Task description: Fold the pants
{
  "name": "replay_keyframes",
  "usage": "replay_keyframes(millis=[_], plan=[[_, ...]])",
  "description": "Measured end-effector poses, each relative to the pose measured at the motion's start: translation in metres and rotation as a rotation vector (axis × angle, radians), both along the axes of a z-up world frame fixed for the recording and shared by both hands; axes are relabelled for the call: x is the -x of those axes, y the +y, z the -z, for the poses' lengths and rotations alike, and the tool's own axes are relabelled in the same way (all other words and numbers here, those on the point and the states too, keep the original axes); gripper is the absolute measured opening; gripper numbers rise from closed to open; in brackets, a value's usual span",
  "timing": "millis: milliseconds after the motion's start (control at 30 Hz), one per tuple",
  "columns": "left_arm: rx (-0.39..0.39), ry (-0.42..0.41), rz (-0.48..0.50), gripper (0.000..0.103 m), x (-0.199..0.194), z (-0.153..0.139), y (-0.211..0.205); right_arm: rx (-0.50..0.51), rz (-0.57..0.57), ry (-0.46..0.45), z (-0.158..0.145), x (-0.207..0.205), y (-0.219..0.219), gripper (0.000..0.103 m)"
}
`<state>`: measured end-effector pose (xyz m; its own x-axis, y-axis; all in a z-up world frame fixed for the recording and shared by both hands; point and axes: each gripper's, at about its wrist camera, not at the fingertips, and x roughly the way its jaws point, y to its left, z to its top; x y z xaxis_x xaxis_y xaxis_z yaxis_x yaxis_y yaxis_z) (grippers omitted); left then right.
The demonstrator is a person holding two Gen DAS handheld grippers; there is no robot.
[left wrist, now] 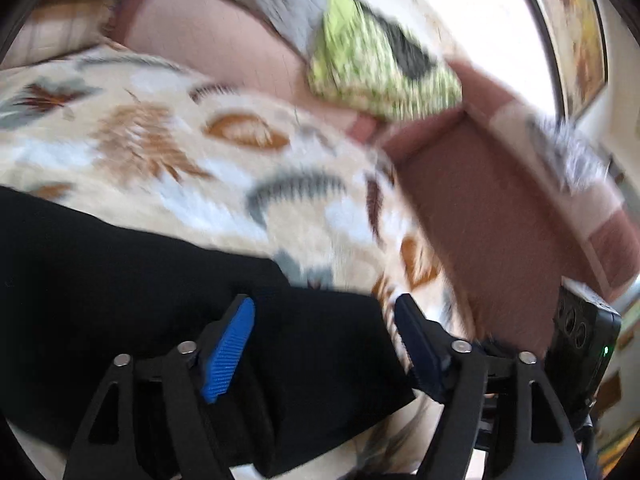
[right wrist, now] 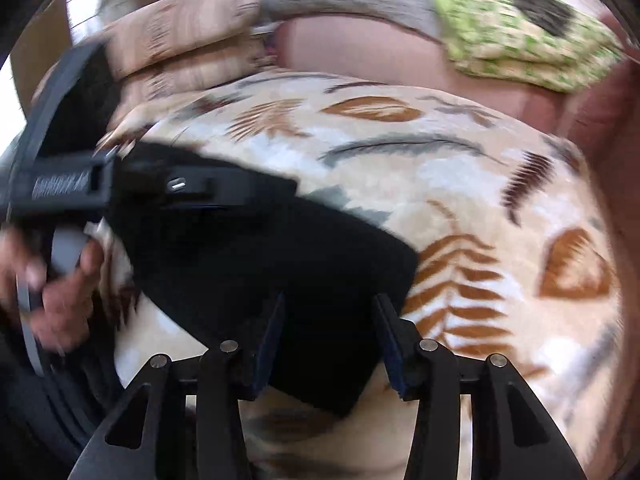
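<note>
Although both views are smeared by motion, the black pants (left wrist: pixel 160 300) appear already folded down into a compact, flat rectangle, so the task looks close to finished; at most a last fold or a smoothing remains, as far as I can judge. They lie on a cream blanket with a brown and grey leaf print (left wrist: pixel 168 148) spread over a reddish-brown sofa (left wrist: pixel 492 216), with a green patterned cushion (left wrist: pixel 380 68) at the far right. The fabric is plain, matte black, its edges fairly straight, one corner pointing right. The left tool (left wrist: pixel 324 312) is released, jaws spread wide above the pants' right edge, gripping nothing. The right tool (right wrist: pixel 330 304) is likewise released, jaws apart over the near part of the pants, without pinching cloth.
</note>
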<state>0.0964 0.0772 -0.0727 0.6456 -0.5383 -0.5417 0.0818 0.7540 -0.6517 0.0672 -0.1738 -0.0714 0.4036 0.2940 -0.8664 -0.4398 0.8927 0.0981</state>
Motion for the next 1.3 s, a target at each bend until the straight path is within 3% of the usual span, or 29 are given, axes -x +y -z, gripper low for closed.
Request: replay_keyframes(millis=[33, 67, 100, 200, 300, 367, 433, 533, 667, 833, 933, 1000, 1100, 1133, 1167, 1233, 1300], plan=[[0.030, -0.007, -0.032, 0.077, 0.008, -0.006, 0.013, -0.015, 0.063, 0.011, -0.011, 0.001, -0.001, 0.069], [0.067, -0.009, -0.064, 0.078, 0.020, -0.013, 0.031, -0.066, 0.159, 0.021, -0.024, 0.003, -0.003, 0.085], [0.073, 0.001, -0.086, 0.079, 0.028, -0.017, 0.043, -0.132, 0.236, 0.028, -0.035, 0.007, -0.004, 0.089], [0.075, 0.046, -0.168, 0.079, 0.063, -0.028, 0.095, -0.331, 0.252, 0.074, -0.049, 0.021, 0.006, 0.089], [0.143, 0.079, -0.258, 0.082, 0.097, -0.020, 0.151, -0.495, 0.150, 0.071, -0.048, 0.037, 0.024, 0.089], [0.192, 0.121, -0.313, 0.082, 0.110, -0.002, 0.179, -0.506, 0.117, 0.008, -0.038, 0.044, 0.034, 0.089], [0.284, 0.182, -0.337, 0.081, 0.113, 0.024, 0.194, -0.451, 0.154, 0.037, -0.019, 0.045, 0.040, 0.086], [0.444, 0.233, -0.258, 0.081, 0.098, 0.054, 0.194, -0.469, 0.194, 0.063, -0.015, 0.038, 0.035, 0.085], [0.433, 0.275, -0.254, 0.081, 0.078, 0.066, 0.187, -0.494, 0.191, 0.069, -0.012, 0.036, 0.034, 0.085], [0.446, 0.155, -0.348, 0.083, 0.067, 0.057, 0.192, -0.514, 0.180, 0.087, -0.009, 0.034, 0.032, 0.085], [0.484, 0.142, -0.416, 0.081, 0.067, 0.064, 0.199, -0.521, 0.176, 0.092, -0.009, 0.039, 0.031, 0.085], [0.463, 0.127, -0.431, 0.080, 0.070, 0.064, 0.193, -0.532, 0.175, 0.092, -0.009, 0.039, 0.030, 0.085], [0.431, 0.145, -0.457, 0.070, 0.074, 0.064, 0.188, -0.542, 0.181, 0.094, -0.009, 0.039, 0.028, 0.085], [0.430, 0.161, -0.471, 0.059, 0.076, 0.064, 0.187, -0.543, 0.183, 0.096, -0.008, 0.039, 0.028, 0.085], [0.419, 0.186, -0.489, 0.039, 0.078, 0.066, 0.185, -0.543, 0.182, 0.098, -0.008, 0.038, 0.028, 0.085], [0.390, 0.254, -0.517, 0.017, 0.084, 0.068, 0.185, -0.541, 0.181, 0.096, -0.009, 0.039, 0.029, 0.085], [0.367, 0.258, -0.527, 0.012, 0.086, 0.060, 0.181, -0.540, 0.182, 0.097, -0.009, 0.038, 0.030, 0.085]])
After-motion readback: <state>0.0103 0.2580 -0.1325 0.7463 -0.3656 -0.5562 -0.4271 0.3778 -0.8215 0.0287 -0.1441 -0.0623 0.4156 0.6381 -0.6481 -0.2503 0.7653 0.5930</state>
